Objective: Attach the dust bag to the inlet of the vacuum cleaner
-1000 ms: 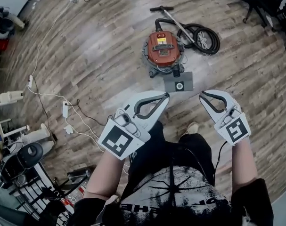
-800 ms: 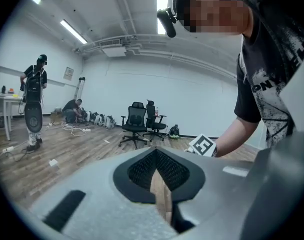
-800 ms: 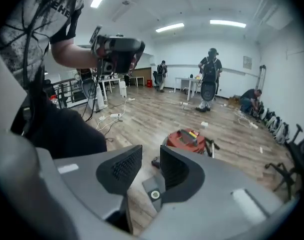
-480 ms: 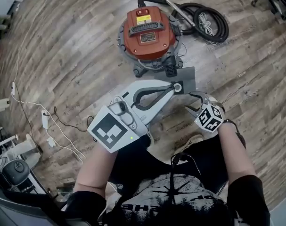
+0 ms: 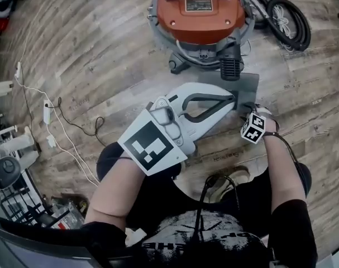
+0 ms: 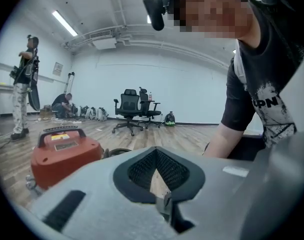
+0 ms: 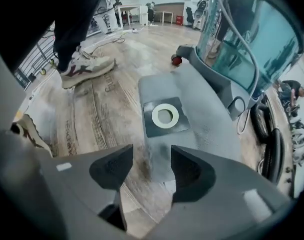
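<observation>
Reaching down toward a grey dust bag point(image 5: 248, 87), a person bends over a wooden floor point(image 5: 102, 54) with a gripper in each hand. The bag lies flat on the floor, just in front of an orange vacuum cleaner point(image 5: 200, 10), not yet attached to it. On the bag's upper face is a darker stiff collar with a white ring point(image 7: 165, 116) round its hole.

The right gripper point(image 7: 152, 156) points steeply down over the near end of the bag. Its jaws are opening and stand wide apart. The bag shows in the gap below them, but the pads press on nothing.

The left gripper point(image 5: 232, 98) reaches toward the same spot with its jaws closed tip to tip and nothing held.

A black ribbed port point(image 5: 231, 67) on the vacuum's near side, right by the bag, is probably the inlet. A coiled hose point(image 5: 283, 15) lies beyond the machine.

The step in hand looks like the first pick-up of the bag. Next, the right gripper would need to come down onto the bag, best at the stiff collar since the cloth looks limp, and close there. The ring must then be lined up with the inlet.
</observation>
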Motion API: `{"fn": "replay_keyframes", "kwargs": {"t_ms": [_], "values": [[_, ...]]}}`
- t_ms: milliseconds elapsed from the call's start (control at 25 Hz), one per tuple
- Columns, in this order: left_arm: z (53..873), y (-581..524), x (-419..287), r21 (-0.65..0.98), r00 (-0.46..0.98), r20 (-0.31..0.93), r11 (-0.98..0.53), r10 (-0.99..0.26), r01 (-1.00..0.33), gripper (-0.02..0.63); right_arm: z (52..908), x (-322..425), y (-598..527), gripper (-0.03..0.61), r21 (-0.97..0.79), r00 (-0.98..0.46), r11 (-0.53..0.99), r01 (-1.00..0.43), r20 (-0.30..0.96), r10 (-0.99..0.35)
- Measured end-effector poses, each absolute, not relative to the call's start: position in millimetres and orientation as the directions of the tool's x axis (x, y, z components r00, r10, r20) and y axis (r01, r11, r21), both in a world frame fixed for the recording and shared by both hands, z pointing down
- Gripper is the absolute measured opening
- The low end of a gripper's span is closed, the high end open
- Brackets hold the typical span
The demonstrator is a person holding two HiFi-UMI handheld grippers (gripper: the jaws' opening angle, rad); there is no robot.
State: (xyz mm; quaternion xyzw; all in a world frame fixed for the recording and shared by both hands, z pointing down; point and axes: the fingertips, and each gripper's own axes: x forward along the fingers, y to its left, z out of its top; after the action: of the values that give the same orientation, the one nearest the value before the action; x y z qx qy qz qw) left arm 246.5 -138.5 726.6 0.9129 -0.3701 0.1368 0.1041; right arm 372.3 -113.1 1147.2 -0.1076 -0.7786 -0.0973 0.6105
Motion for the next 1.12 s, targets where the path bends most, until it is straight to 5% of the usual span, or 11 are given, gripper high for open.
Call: {"fn": "replay_keyframes", "kwargs": {"t_ms": [400,800,1120], "values": [[737.5,-129.2,217.5,0.047,0.525,0.401,-0.556,-0.751,-0.83,-0.002,1197.4,376.0,-119.1,0.228,0.023,-0.129,0.951,0.307,0.991,0.018],[735.7,-112.4,233.8,0.043,0.535,0.403,-0.568,-0.743,-0.822,-0.002,1182.9,368.2,-124.3,0.049,0.072,-0.135,0.927,0.368,0.991,-0.023],[747.6,-112.7,252.1,0.051,0.581,0.448,-0.63,-0.679,-0.775,-0.002,1100.3,359.8,-131.4,0.028,-0.012,-0.193,0.924,0.382,0.977,0.093]]}}
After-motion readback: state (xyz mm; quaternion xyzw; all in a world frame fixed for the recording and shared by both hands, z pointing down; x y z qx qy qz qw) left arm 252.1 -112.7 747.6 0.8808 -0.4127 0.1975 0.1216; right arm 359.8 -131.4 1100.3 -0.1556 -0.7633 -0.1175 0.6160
